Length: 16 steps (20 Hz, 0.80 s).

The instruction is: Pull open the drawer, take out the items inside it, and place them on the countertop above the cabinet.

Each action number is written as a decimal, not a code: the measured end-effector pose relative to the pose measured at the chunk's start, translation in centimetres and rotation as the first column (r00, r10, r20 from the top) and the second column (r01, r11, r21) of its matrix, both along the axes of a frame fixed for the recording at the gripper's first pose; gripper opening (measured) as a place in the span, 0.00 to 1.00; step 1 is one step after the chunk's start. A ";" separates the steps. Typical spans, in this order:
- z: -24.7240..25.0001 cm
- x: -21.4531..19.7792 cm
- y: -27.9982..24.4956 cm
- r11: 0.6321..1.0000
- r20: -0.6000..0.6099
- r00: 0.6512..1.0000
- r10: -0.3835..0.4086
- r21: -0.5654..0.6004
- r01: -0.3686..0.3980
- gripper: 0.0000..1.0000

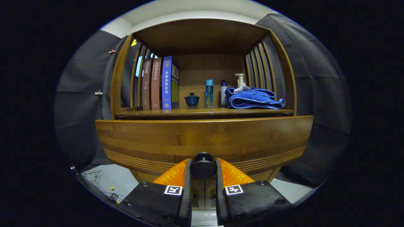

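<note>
A wooden drawer front [202, 138] with grooved lines along its lower edge spans the cabinet just ahead of me. Its round black knob [203, 165] sits between my two fingers, and my gripper [203, 170] is shut on it, one finger pressing each side. The front stands out a little from the cabinet; the drawer's inside is hidden. Above it lies the wooden countertop [202, 113], the floor of an open shelf niche.
On the countertop stand three upright books [161, 83], a dark blue lidded cup [192, 99], a blue glass [209, 92], a small bottle [223, 93], a pump bottle [240, 80] and a folded blue towel [254, 98]. Slatted wooden sides flank the niche. Cables [101, 186] lie on the floor.
</note>
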<state>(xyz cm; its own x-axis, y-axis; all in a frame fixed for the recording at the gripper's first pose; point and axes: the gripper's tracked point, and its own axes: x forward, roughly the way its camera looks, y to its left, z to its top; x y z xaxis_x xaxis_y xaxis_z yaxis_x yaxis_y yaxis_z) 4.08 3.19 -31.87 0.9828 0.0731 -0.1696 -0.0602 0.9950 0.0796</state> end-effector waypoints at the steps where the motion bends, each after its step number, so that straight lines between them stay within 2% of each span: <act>1: 0.1 -0.7 0.1 1.000 -0.002 1.000 -0.001 -0.005 0.001 0.35; 9: 0.3 -5.1 -0.1 1.000 -0.009 1.000 -0.010 -0.009 0.010 0.35; 16: -0.1 -7.2 -0.1 1.000 -0.022 1.000 -0.015 -0.027 0.015 0.35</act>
<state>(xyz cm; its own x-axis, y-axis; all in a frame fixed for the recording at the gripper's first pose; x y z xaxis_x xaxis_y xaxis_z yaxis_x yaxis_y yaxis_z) -3.16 3.05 -31.95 0.9797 0.0534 -0.1935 -0.0437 0.9976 0.0541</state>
